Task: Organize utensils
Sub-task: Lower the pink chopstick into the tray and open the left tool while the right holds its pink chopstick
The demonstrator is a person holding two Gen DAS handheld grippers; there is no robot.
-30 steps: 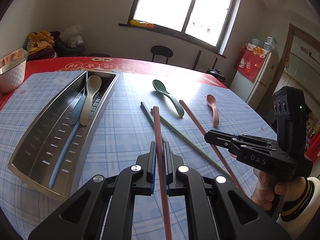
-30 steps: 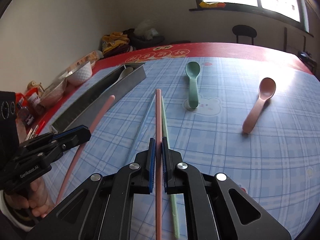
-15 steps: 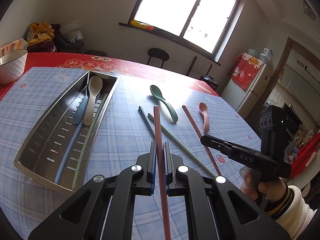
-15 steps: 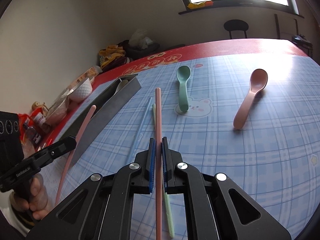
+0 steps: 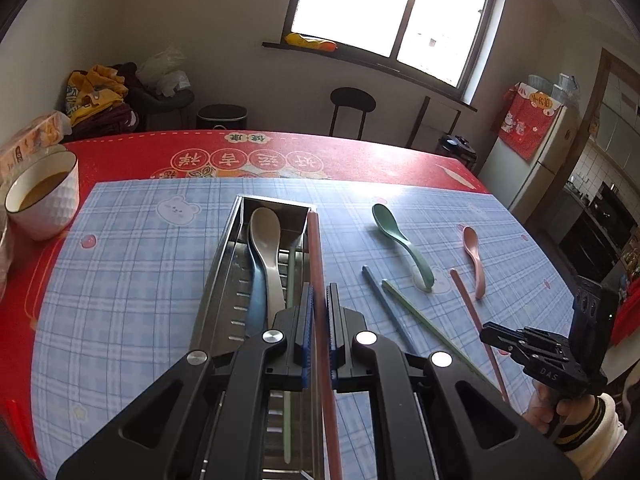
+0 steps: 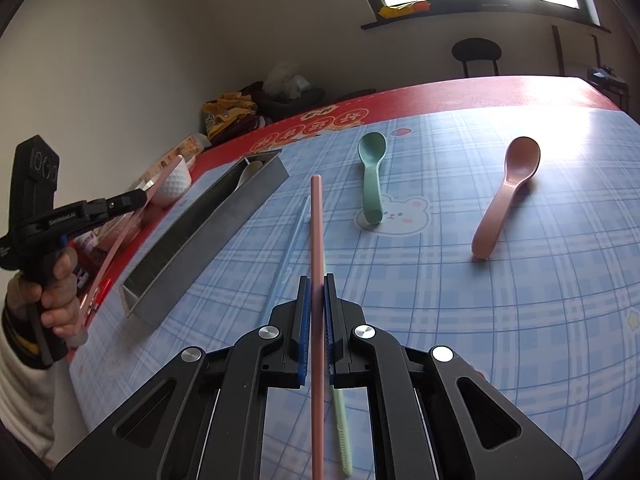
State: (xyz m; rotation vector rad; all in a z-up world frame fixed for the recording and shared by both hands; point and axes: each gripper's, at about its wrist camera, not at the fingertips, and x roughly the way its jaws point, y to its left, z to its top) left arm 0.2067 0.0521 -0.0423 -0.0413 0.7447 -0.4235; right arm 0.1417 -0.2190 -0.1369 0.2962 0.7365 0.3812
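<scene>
Pink chopstick (image 5: pixel 316 264), pinched tight in the left claw (image 5: pixel 318 332), has swung from beside the tray to over the metal tray (image 5: pixel 224 264) mid-frame, ready to drop, while the right claw (image 6: pixel 316 312) squeezes its own pink stick (image 6: pixel 317 240).

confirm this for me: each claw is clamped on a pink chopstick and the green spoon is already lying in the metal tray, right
Not quite. The green spoon lies on the blue checked mat, outside the metal tray, as the left wrist view shows. The rest holds: the left claw and right claw each clamp a pink chopstick.

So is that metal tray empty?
No. The metal tray already holds a beige spoon, a blue utensil and a green chopstick.
</scene>
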